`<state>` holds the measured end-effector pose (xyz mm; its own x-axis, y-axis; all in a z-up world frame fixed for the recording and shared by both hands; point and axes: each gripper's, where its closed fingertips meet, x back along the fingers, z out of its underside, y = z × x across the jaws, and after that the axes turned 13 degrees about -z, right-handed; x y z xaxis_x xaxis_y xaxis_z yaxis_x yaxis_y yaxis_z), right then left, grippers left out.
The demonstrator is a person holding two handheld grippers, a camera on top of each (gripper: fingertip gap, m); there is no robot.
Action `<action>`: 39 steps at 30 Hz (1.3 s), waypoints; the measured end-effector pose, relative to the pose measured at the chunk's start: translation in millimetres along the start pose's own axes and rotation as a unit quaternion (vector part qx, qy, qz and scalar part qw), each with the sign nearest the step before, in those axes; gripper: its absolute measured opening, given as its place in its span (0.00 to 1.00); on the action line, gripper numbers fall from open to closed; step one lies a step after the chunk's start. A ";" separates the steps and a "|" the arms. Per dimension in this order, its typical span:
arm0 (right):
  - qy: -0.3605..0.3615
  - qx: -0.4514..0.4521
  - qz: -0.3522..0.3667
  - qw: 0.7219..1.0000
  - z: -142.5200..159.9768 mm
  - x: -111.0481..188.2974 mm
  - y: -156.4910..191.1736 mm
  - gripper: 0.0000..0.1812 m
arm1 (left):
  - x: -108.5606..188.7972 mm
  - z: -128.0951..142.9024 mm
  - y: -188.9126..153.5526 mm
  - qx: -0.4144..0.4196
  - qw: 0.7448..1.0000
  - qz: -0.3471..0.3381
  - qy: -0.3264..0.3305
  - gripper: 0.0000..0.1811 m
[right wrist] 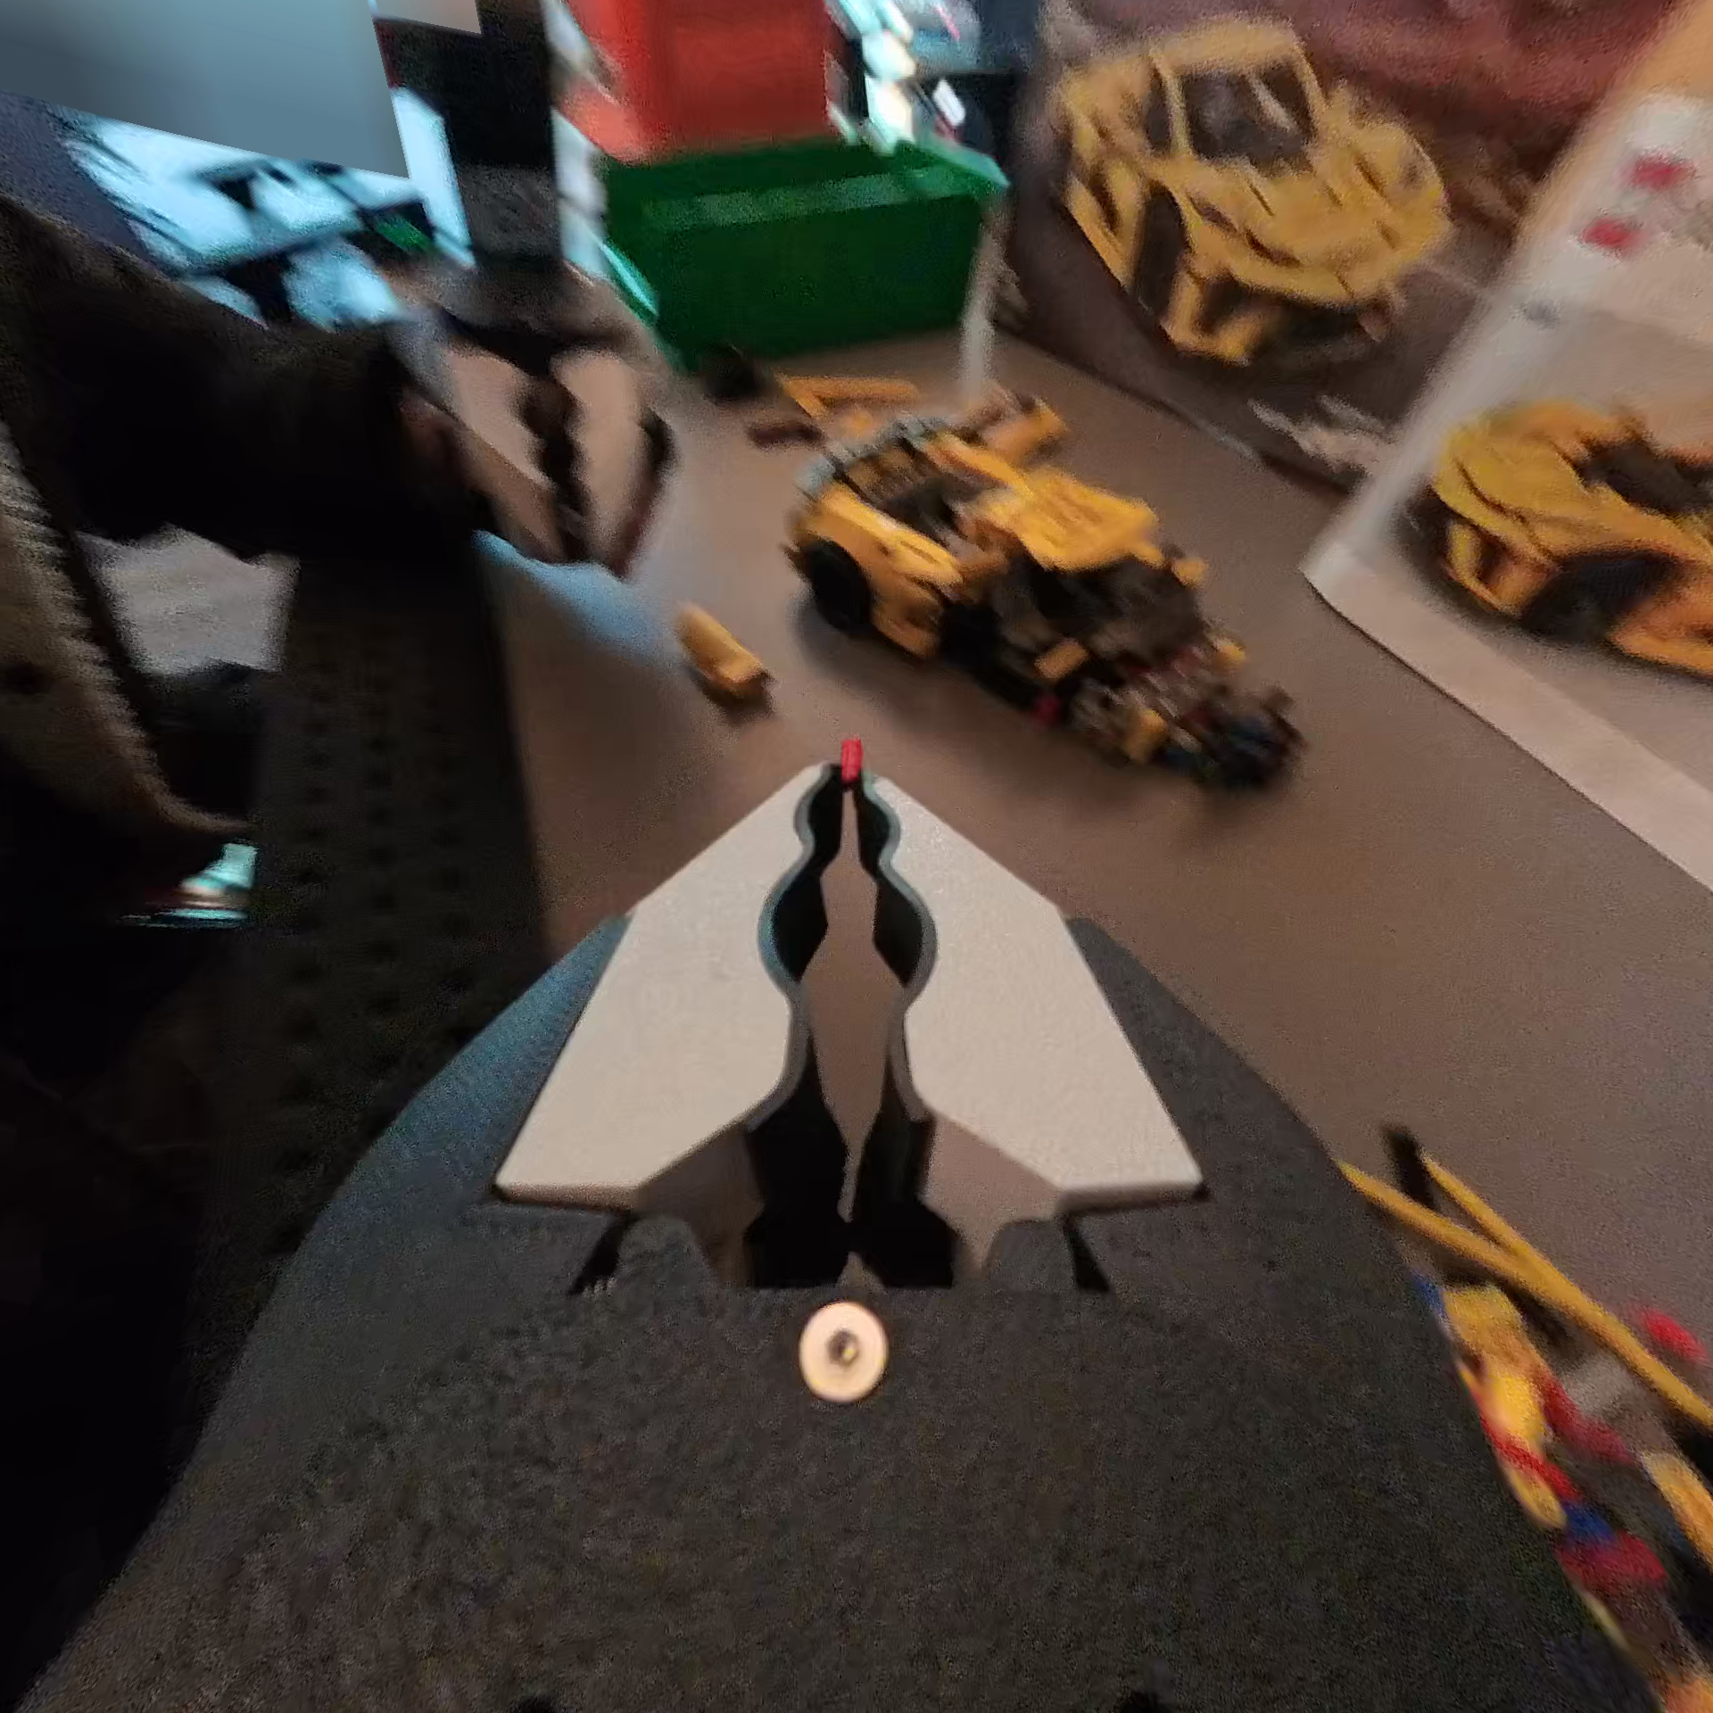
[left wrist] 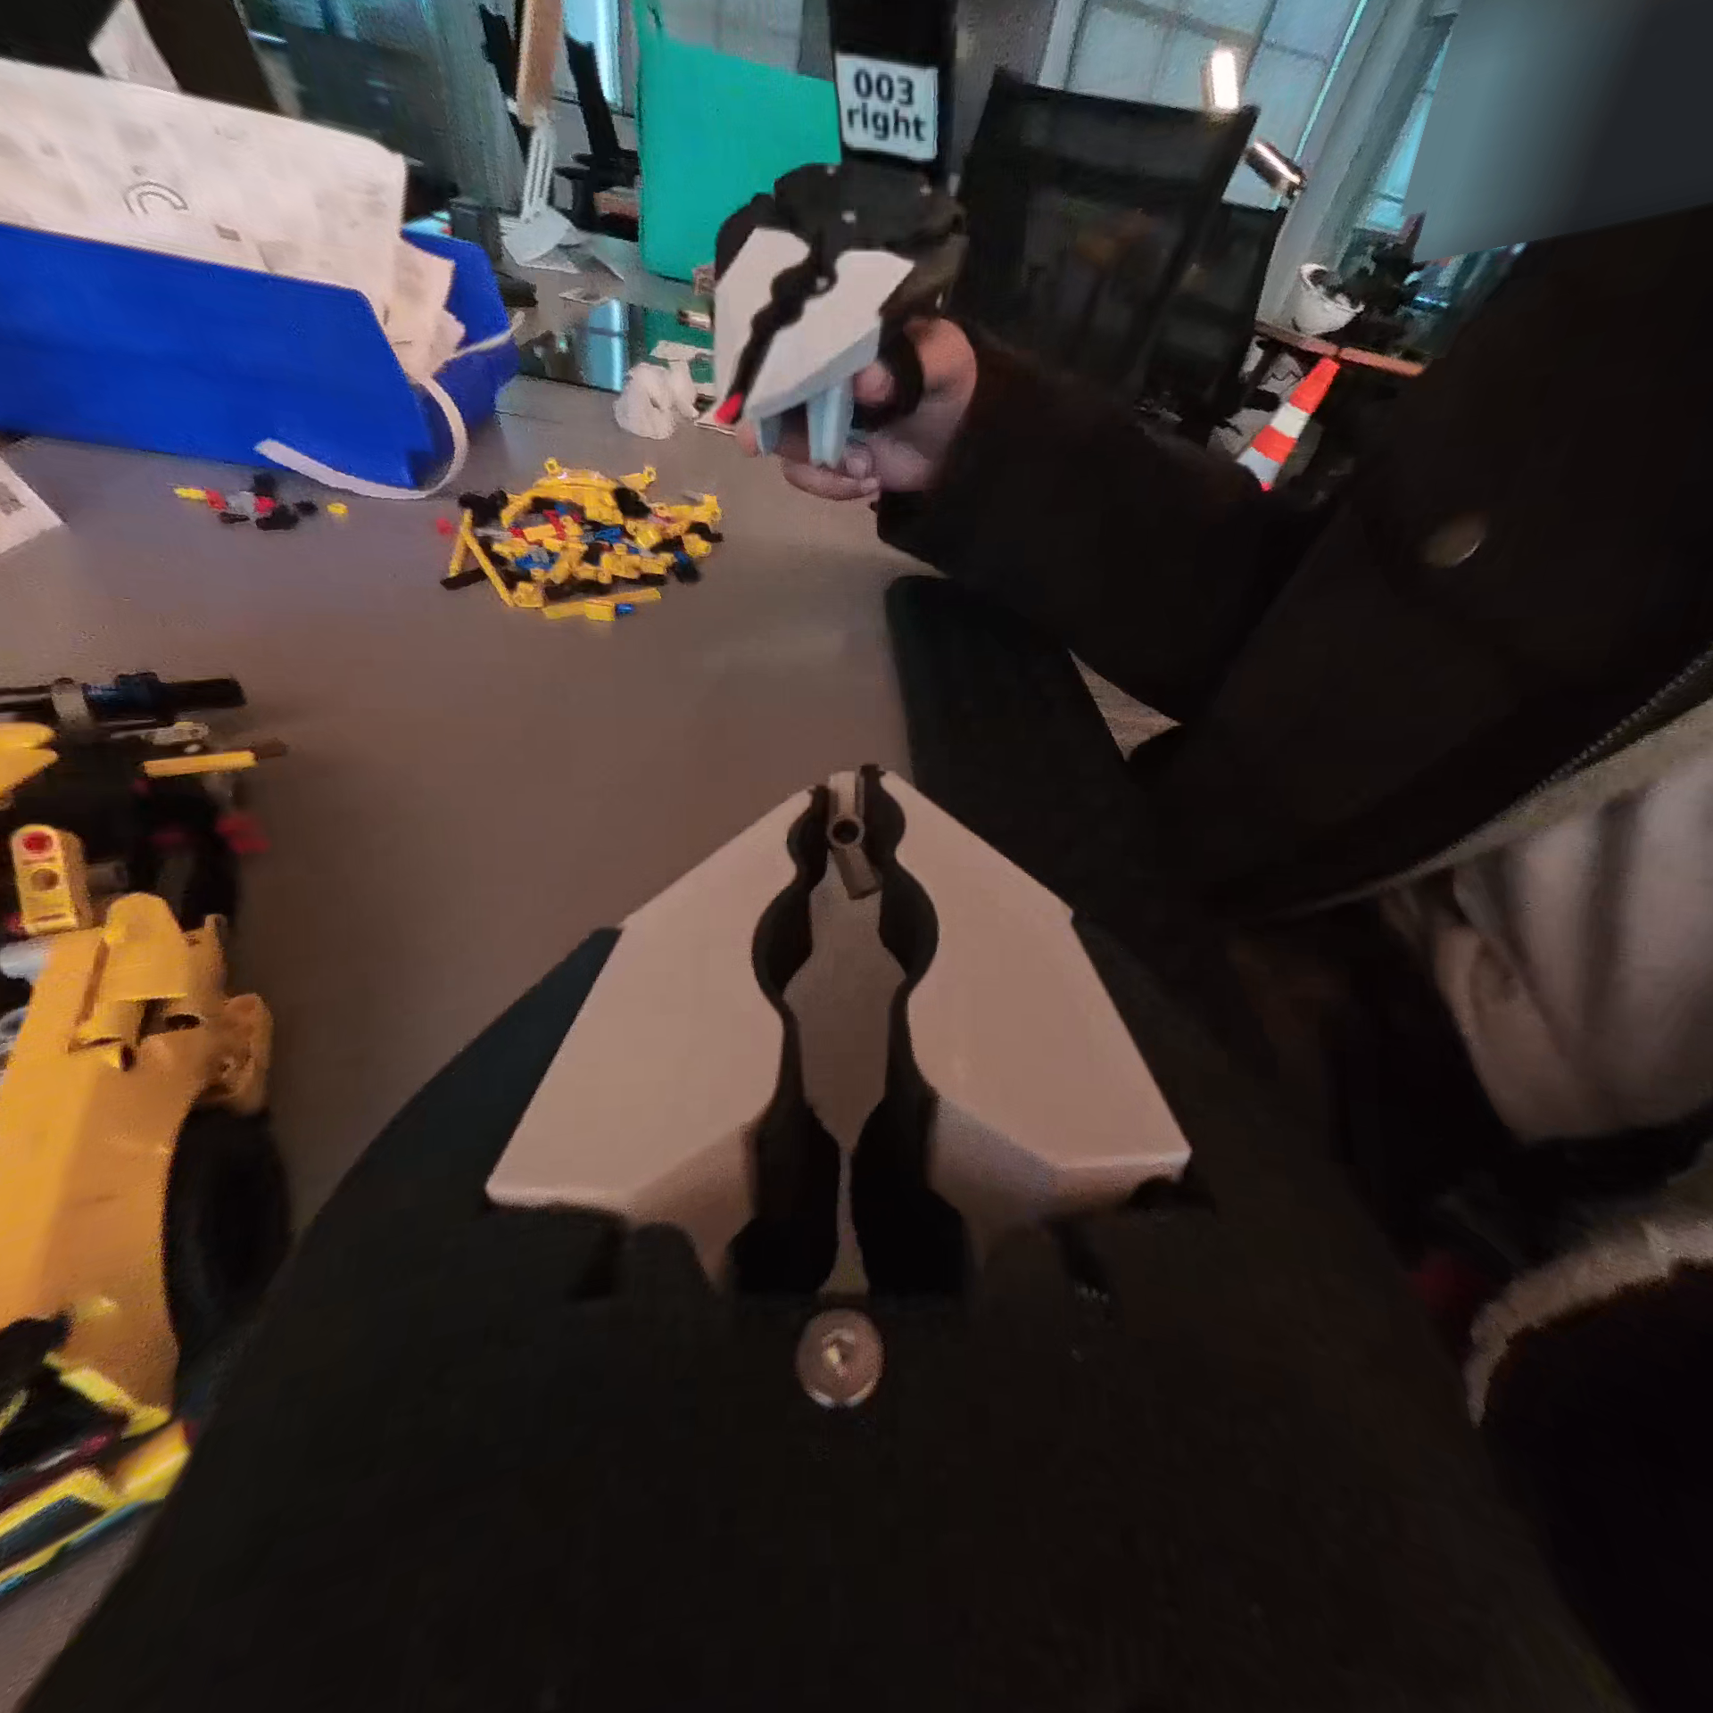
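My left gripper [left wrist: 845, 806] is shut on a small grey tube-shaped connector piece [left wrist: 851, 851] and holds it above the grey table [left wrist: 519, 742]. My right gripper [right wrist: 848, 774] is shut on a small red pin [right wrist: 849, 755]; it also shows in the left wrist view [left wrist: 742, 412], held up in a person's hand with the red pin [left wrist: 729, 408] at its tip. A part-built yellow and black brick car [right wrist: 1029, 575] stands on the table ahead of the right gripper; it shows at the left edge of the left wrist view [left wrist: 102, 1020]. The right wrist view is blurred.
A pile of loose yellow, black and blue pieces [left wrist: 584, 542] lies mid-table. A blue bin [left wrist: 213, 371] holds white papers. A green bin [right wrist: 806, 250], a box with a yellow car picture [right wrist: 1242, 185] and a booklet [right wrist: 1576, 519] stand beyond the car. A loose yellow piece [right wrist: 718, 653] lies nearby. My right fingertips sit around 15 centimeters from my left ones.
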<state>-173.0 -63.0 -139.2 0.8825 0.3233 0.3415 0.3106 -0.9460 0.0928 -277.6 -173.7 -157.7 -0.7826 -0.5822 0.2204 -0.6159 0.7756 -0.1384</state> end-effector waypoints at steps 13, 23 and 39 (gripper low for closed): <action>0.179 -0.176 0.414 0.875 123.8 119.1 -126.0 0.09 | 5.4 -24.8 25.7 0.106 0.993 0.004 -0.047 0.04; -0.049 0.094 0.184 0.977 -64.0 -109.5 -26.7 0.13 | 28.2 -51.7 89.0 0.336 0.929 0.062 -0.145 0.04; -0.027 0.201 0.200 0.958 -75.0 -176.3 5.1 0.06 | 25.6 -54.2 76.2 0.389 0.901 0.085 -0.172 0.04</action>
<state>-353.5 -126.6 -128.8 0.9731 -0.0532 0.2241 0.0441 -0.9119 -0.4081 -339.7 -116.3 -110.3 -0.7706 -0.6165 -0.1616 -0.2575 0.5330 -0.8060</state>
